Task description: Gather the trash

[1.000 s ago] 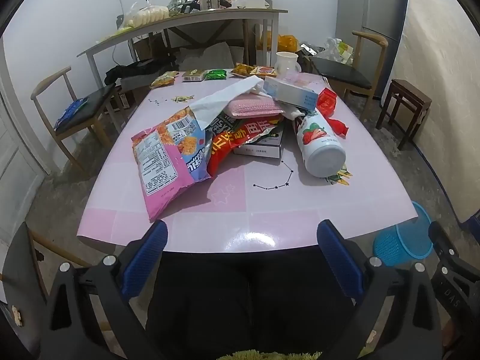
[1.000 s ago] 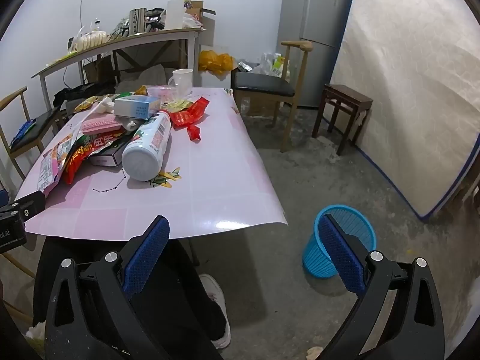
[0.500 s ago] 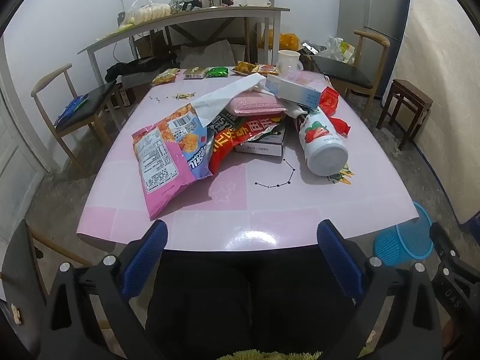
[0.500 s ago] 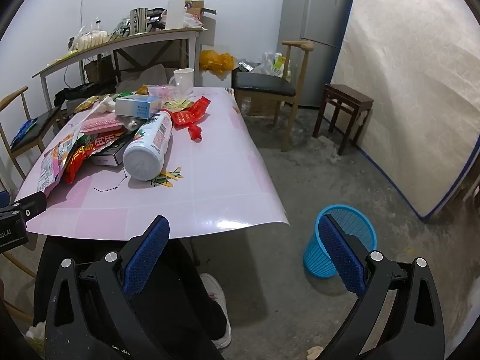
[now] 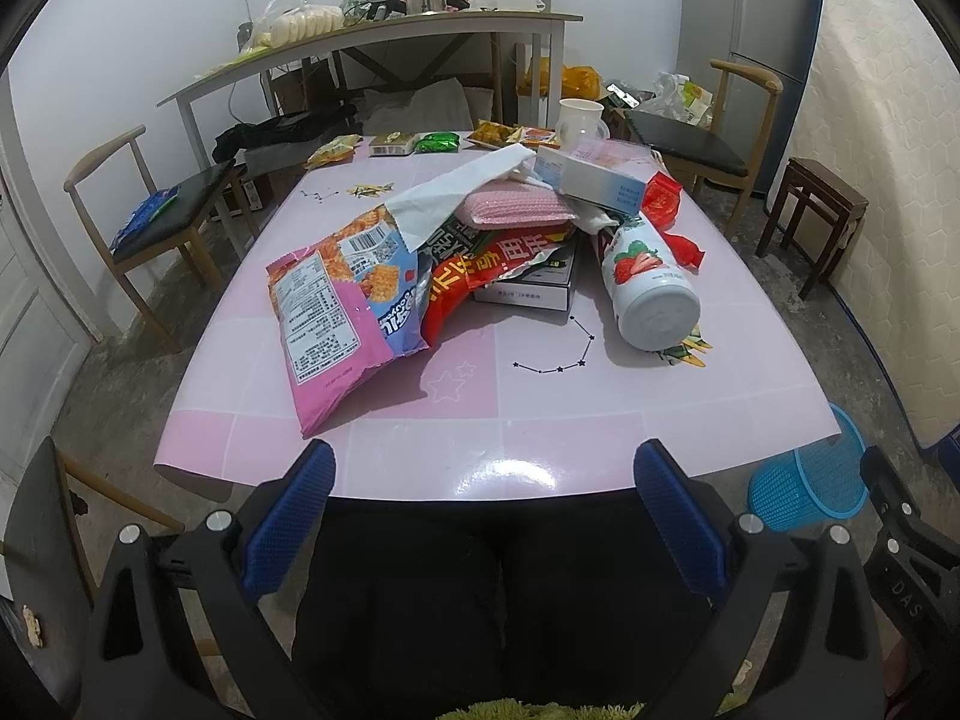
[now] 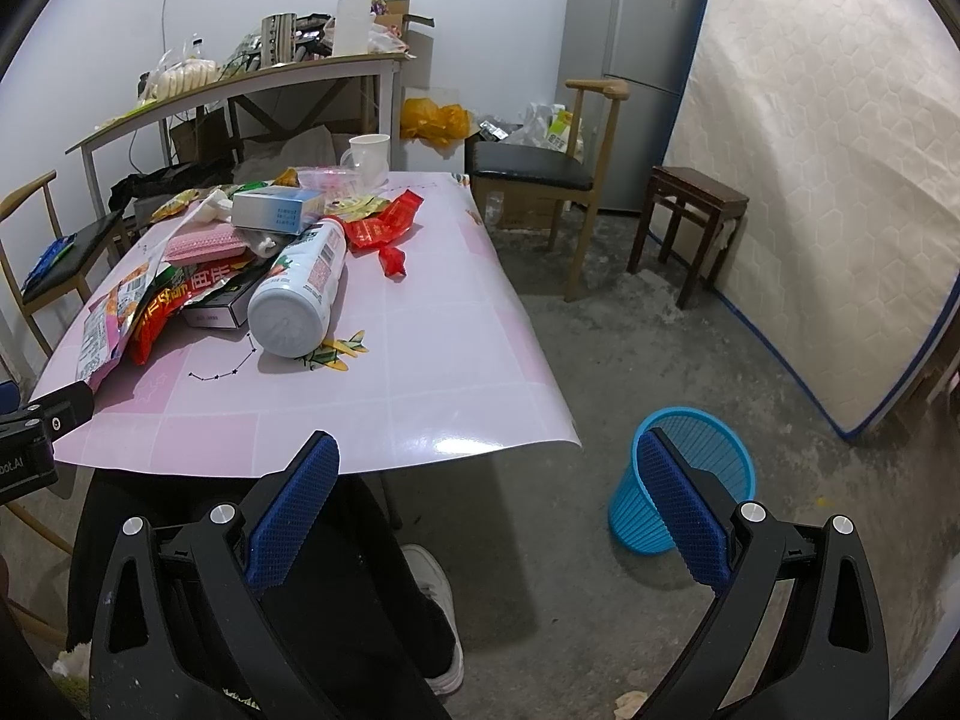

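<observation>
Trash lay heaped mid-surface (image 5: 540, 420): snack bags (image 5: 336, 306) and a tipped bottle (image 5: 651, 285). Both tongs, left (image 5: 480, 504) and right (image 6: 489, 495), hung apart and empty short of its edge, probably because nothing was chosen yet. The blue basket (image 6: 714, 450) stood on the floor beside the right one, within easy reach for dropping.

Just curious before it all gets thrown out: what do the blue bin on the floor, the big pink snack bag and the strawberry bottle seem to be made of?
Blue bin: looks like moulded plastic, with open lattice walls.
Pink snack bag: probably thin glossy plastic film; it is creased and printed.
Strawberry bottle: likely white plastic, matte ridged base, printed label wrapped around it.
</observation>
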A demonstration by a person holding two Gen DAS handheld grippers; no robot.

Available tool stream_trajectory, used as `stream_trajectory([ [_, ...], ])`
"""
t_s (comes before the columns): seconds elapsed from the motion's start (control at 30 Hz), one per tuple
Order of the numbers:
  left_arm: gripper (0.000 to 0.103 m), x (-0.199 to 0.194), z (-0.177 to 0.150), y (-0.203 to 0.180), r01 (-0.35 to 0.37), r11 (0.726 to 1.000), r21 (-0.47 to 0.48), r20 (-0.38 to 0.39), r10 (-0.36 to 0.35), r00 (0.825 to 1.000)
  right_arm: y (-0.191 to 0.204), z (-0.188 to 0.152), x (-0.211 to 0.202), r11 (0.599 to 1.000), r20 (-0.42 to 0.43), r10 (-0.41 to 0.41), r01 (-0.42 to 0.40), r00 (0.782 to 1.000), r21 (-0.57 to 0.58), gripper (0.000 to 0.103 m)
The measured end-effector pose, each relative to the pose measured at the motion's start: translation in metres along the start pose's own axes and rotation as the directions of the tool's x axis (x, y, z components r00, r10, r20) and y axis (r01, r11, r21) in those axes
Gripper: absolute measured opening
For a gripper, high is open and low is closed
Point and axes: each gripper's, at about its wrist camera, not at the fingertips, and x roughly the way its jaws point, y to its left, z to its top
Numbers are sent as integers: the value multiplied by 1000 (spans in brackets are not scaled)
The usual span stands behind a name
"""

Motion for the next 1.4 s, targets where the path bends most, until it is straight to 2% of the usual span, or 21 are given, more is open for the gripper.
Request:
stream_trajectory([
  [1.23, 98, 2, -3, 6, -3, 1000, -2, -4, 3, 1000, -8, 6, -1, 1000, -6, 7, -7, 1000, 3, 95],
  [1.4, 98, 2, -2, 5, -5, 1000, -1, -3, 5, 1000, 2, -2, 1, 1000, -6, 8, -8, 1000, 2, 95],
])
